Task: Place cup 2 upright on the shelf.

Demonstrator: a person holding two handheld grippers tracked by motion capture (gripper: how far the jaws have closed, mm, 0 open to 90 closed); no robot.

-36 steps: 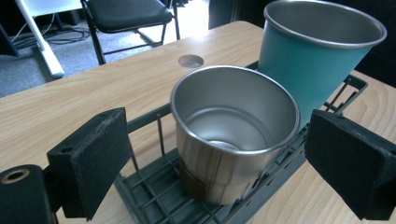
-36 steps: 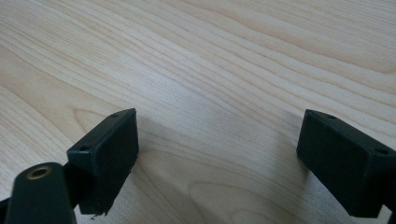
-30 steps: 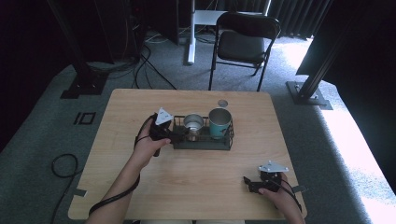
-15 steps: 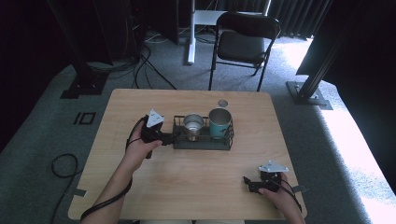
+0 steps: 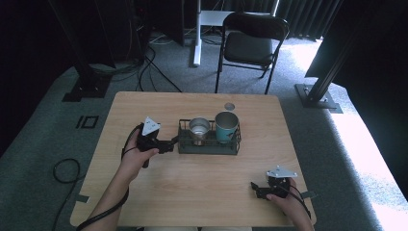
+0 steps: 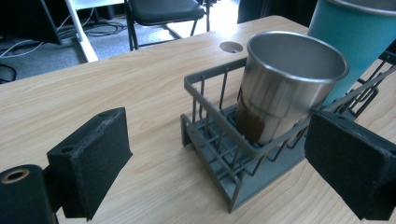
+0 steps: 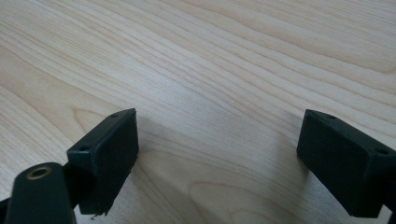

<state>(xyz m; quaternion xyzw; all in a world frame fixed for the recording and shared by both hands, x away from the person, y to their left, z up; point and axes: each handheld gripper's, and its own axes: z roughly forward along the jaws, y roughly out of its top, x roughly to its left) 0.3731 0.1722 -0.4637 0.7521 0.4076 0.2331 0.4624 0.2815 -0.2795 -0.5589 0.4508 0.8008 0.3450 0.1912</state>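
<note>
A grey wire rack (image 5: 208, 145) (image 6: 219, 154) stands mid-table with a steel cup (image 5: 198, 129) (image 6: 280, 88) in its left end and a teal cup (image 5: 226, 126) (image 6: 355, 37) beside it. My left gripper (image 5: 172, 143) (image 6: 219, 163) is open just left of the rack, its jaws spread wide with the rack's near corner between them, apart from the wire. My right gripper (image 5: 255, 189) (image 7: 217, 163) rests low over bare wood near the front right of the table, open, with nothing between its jaws.
The wooden table (image 5: 144, 106) has a round cable hole (image 5: 229, 106) (image 6: 231, 46) behind the rack. A folding chair (image 5: 252, 43) stands beyond the far edge, with cables and stand bases on the carpet around.
My left gripper has drawn back leftward from the rack, away from the steel cup. The right gripper has stayed put.
</note>
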